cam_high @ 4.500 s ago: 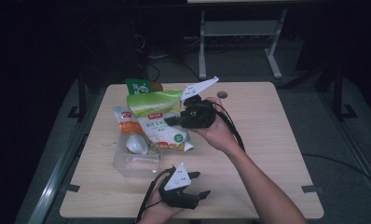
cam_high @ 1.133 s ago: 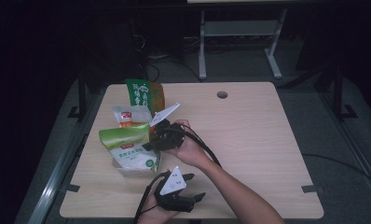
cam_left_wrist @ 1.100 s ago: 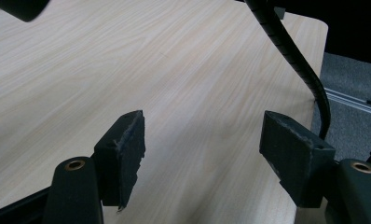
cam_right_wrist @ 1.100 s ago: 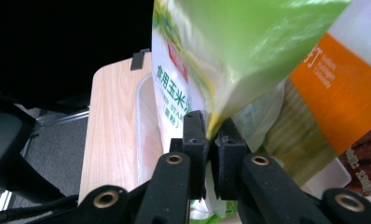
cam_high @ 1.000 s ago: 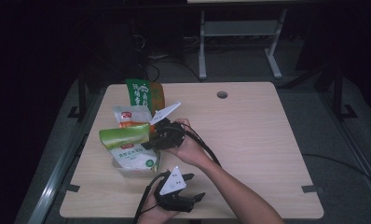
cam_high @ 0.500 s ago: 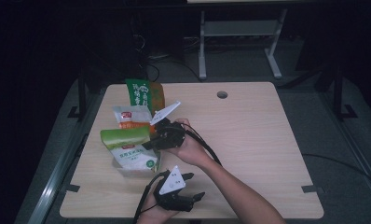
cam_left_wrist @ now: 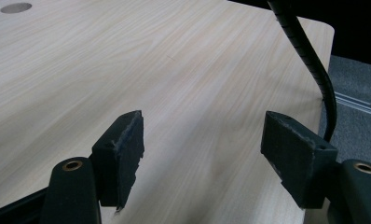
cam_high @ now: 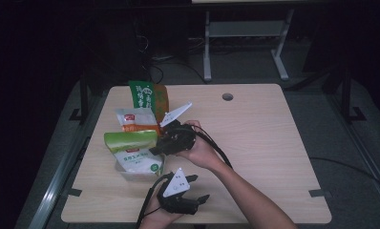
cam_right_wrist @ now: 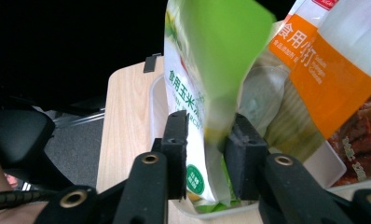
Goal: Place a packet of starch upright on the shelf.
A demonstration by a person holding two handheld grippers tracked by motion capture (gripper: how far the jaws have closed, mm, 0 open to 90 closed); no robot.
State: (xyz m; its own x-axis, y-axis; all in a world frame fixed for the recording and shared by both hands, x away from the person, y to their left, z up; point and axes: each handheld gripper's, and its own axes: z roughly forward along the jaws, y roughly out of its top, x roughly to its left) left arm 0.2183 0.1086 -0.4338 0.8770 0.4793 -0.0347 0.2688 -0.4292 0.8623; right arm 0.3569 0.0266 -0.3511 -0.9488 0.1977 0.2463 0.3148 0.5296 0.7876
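I had the right claw around the lower part of the green-and-white plastic pouch, which stood in the clear plastic tray at the left of the pale wooden table; its jaws had just been opening, the pouch between them, and I judged it could topple against the orange-and-white packet once freed. The left claw rested wide open and empty near the table's front edge

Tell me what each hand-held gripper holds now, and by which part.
Nothing is held. The jaws of the right hand-held gripper have just been opening; an edge of the green-and-white bag is between them. The left hand-held gripper is empty.
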